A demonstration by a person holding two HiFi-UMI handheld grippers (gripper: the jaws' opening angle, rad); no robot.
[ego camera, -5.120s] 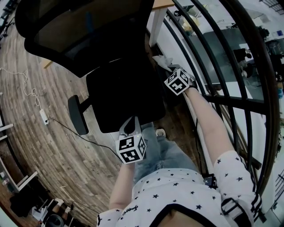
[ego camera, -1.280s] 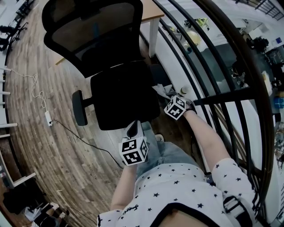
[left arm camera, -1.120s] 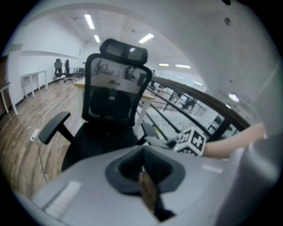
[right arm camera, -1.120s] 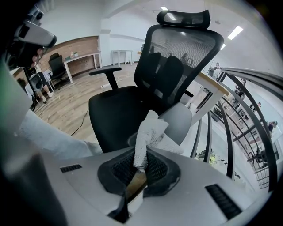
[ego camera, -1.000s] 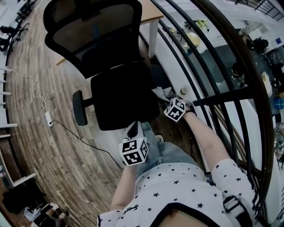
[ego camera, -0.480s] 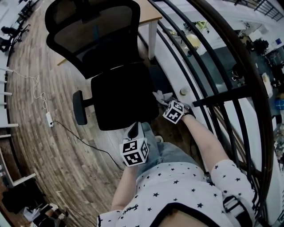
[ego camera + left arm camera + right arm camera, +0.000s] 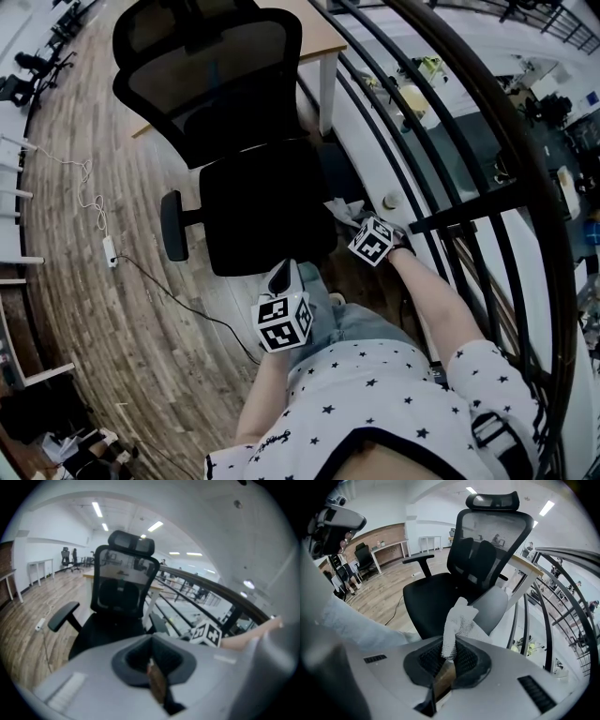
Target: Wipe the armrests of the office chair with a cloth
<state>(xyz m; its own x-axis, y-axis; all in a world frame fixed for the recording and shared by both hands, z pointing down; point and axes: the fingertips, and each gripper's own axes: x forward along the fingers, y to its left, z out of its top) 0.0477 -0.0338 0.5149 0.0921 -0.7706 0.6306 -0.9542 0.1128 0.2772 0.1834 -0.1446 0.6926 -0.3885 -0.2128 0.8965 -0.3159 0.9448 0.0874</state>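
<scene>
Wooden floor (image 7: 112, 309) beside a railing (image 7: 441, 122), office chair (image 7: 253, 216) ahead. The right gripper (image 7: 447, 660) has its jaws clamped on the cloth (image 7: 459, 620), poised just beside the railing-side armrest (image 7: 490, 606). The cloth looks soft, light and floppy, so it's best kept bunched. The left gripper (image 7: 154, 686) has its jaws together, holding nothing. No readable writing.

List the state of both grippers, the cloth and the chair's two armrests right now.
left gripper: shut, holding nothing.
right gripper: shut on the cloth.
cloth: bunched, standing up from the jaws in front of the near armrest; contact unclear.
near armrest: partly covered by the cloth.
far armrest: bare, nothing touching it.
office chair: upright.
</scene>
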